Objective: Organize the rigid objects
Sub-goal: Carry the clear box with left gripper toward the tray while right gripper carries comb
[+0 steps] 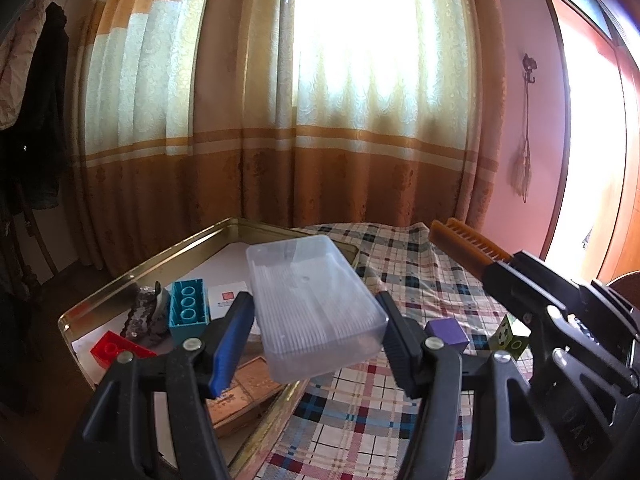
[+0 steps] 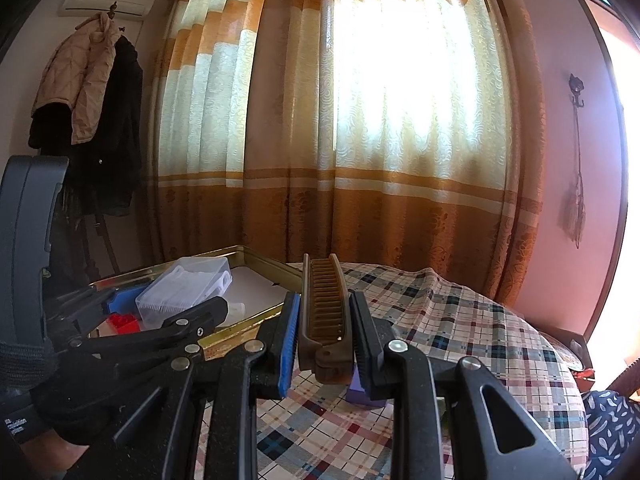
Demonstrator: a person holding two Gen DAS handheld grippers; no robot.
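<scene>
My left gripper (image 1: 318,320) is shut on a clear plastic box (image 1: 312,304) and holds it above the right edge of a gold metal tray (image 1: 168,252). My right gripper (image 2: 324,322) is shut on a brown folding comb (image 2: 324,304), held upright above the plaid tablecloth (image 2: 460,320). The comb also shows at the right of the left wrist view (image 1: 468,246). The clear box (image 2: 186,290) and the tray (image 2: 264,256) also show at the left of the right wrist view.
In the tray lie a teal brick (image 1: 188,308), a red brick (image 1: 116,348), a dark sequined item (image 1: 146,312), a white card (image 1: 226,298) and an orange-brown flat box (image 1: 248,396). A purple cube (image 1: 446,334) and a green patterned cube (image 1: 508,336) sit on the cloth. Curtains hang behind.
</scene>
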